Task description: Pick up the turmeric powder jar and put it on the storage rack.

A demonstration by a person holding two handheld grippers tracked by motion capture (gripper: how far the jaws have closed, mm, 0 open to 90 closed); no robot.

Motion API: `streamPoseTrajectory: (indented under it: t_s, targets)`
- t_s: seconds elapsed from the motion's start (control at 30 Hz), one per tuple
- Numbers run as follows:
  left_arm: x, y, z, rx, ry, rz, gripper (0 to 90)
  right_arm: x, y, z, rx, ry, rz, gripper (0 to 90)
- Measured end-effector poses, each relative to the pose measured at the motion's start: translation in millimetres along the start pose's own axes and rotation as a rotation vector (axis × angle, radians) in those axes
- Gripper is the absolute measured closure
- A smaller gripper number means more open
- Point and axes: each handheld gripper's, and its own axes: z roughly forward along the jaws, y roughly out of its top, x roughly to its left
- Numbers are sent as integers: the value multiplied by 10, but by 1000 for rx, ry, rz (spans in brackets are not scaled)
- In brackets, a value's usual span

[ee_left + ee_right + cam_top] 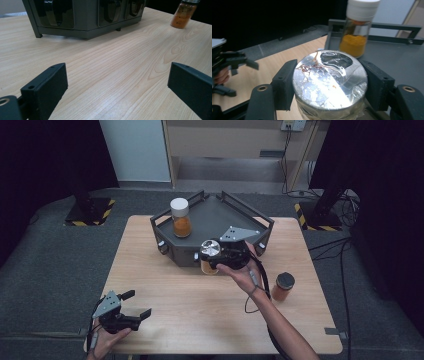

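Right gripper [212,256] clamped on foil-topped jar [210,251], one black pad on each side just below the crinkled foil seal; orange powder visible under the gripper in the high view. Same grip in the right gripper view: right gripper [329,82] with foil-topped jar [329,80] filling the gap between the pads, foil torn slightly near the far edge. Jar held clear of the bench [200,310], just in front of the near wall of the dark tray [215,215].

Beyond the held jar, on the tray floor: white-capped jar [358,30] with yellow-orange powder, upright, well behind the gripper tips; same white-capped jar [180,217] at the tray's far left corner in the high view.

Off to the right of the right gripper, apart from it, on the bench: black-capped jar [283,286], upright, orange contents.

Left gripper [136,305] low at the near left of the bench, jaws spread wide, nothing between them. Left gripper view: left gripper [117,82] over bare wood, tray wall [85,25] well ahead, black-capped jar [183,13] ahead and to the right.

Left gripper also seen from the right gripper view, far left, jaws apart
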Motion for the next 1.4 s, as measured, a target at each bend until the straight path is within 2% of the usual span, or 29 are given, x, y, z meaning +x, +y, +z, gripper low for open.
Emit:
streamPoseTrajectory:
  t_s: [0.2, 0.53, 0.93, 1.4]
  targets:
    - [6, 3, 7, 4, -4, -4, 17, -77, 83, 12, -4, -25, 3, 345]
    - [11, 1, 11, 4, -7, -9, 15, -210, 183, 81, -6, -77, 41, 345]
    - [10, 2, 10, 4, -8, -8, 15, -345, 326, 232, -5, -137, 63, 345]
    - [16, 2, 10, 4, -10, -8, 15, -492, 403, 446, -11, -195, 97, 345]
